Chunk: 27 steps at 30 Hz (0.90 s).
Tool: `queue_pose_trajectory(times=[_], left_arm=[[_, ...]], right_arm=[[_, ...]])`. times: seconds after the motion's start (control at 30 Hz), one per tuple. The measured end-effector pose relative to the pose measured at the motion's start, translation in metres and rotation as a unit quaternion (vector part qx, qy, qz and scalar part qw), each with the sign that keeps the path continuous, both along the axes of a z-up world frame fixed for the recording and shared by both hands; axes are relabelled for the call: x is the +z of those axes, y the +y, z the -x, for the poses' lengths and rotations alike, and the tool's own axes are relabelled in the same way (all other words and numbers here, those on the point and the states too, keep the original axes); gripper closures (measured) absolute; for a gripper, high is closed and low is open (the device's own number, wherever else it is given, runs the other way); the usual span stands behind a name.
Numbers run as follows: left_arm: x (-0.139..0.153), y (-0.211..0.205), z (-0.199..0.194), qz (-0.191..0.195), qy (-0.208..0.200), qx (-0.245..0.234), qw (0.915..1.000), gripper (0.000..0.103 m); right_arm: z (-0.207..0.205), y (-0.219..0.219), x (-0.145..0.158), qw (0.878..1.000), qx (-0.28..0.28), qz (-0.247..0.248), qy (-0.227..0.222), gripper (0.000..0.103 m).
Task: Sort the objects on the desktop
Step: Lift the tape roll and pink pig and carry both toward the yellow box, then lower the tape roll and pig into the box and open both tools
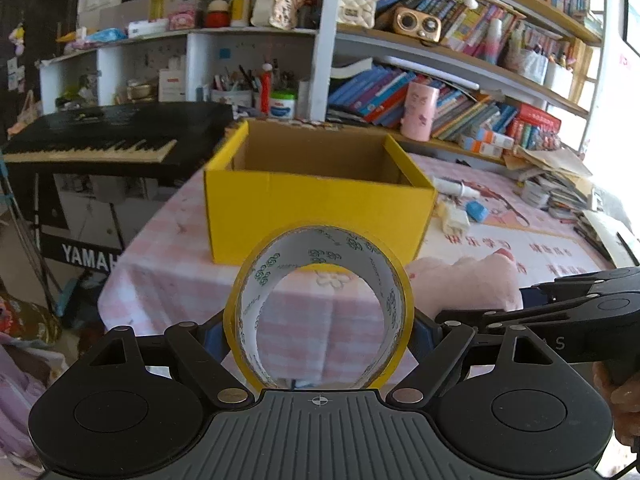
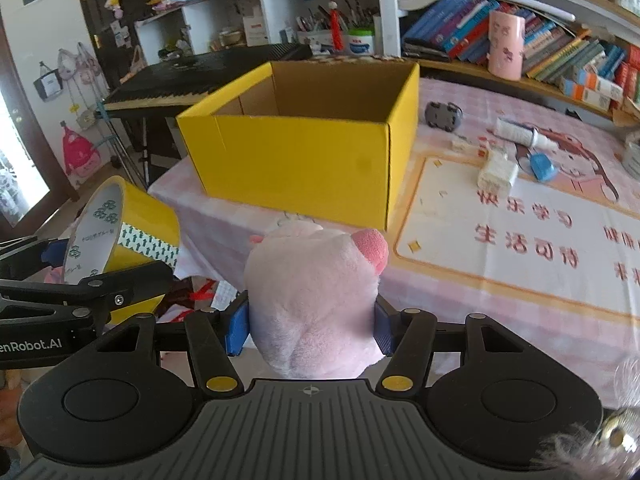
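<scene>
- Left wrist view: the left gripper (image 1: 320,332) clamps a roll of yellow tape (image 1: 319,308) on edge between its blue pads, the ring's hole facing the camera.
- Beyond it an open yellow box (image 1: 320,200) stands on the pink checked tablecloth (image 1: 168,264); the right gripper (image 1: 532,300) enters from the right with a pink plush toy (image 1: 464,284).
- Right wrist view: the right gripper (image 2: 312,324) squeezes the pink plush toy (image 2: 316,300) between its pads, held above the table's near edge in front of the yellow box (image 2: 304,152).
- At the left, the left gripper (image 2: 80,276) carries the roll of yellow tape (image 2: 128,236), off the table's edge.
- A white charger (image 2: 498,172) and a blue eraser (image 2: 542,168) lie on the cloth, right of the box.
</scene>
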<state>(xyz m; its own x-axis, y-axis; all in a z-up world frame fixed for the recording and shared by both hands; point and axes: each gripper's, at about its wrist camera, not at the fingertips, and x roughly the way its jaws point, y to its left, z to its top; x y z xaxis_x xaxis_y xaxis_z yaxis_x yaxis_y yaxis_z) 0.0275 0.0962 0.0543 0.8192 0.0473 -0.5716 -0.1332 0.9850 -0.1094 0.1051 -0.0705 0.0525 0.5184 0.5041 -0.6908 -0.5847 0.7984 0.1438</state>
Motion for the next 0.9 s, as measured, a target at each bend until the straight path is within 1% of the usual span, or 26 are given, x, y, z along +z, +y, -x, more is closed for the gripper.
queue_pose_trajectory(times=[0.13, 0.3, 0.4, 0.6, 0.77, 0.9], left_arm=[[0.015, 0.003, -0.011, -0.011, -0.019, 0.003, 0.9997, 0.018], [0.037, 0.004, -0.036, -0.032, -0.054, -0.003, 0.9980, 0.018], [0.051, 0.005, -0.054, -0.040, -0.078, -0.004, 0.9961, 0.018], [0.069, 0.004, -0.092, -0.053, -0.114, -0.013, 0.9920, 0.018], [0.071, 0.003, -0.124, -0.065, -0.121, -0.011, 0.9904, 0.018], [0.065, 0.003, -0.146, -0.068, -0.109, -0.010, 0.9917, 0.018]], right_arm=[[-0.012, 0.006, 0.014, 1.000, 0.006, -0.020, -0.012, 0.047], [-0.032, 0.015, 0.039, 0.998, 0.018, -0.048, -0.046, 0.047], [-0.051, 0.017, 0.056, 0.996, 0.022, -0.063, -0.066, 0.047], [-0.091, 0.018, 0.083, 0.990, 0.024, -0.086, -0.109, 0.047], [-0.128, 0.020, 0.092, 0.987, 0.021, -0.091, -0.131, 0.047], [-0.156, 0.024, 0.090, 0.987, 0.028, -0.084, -0.131, 0.047]])
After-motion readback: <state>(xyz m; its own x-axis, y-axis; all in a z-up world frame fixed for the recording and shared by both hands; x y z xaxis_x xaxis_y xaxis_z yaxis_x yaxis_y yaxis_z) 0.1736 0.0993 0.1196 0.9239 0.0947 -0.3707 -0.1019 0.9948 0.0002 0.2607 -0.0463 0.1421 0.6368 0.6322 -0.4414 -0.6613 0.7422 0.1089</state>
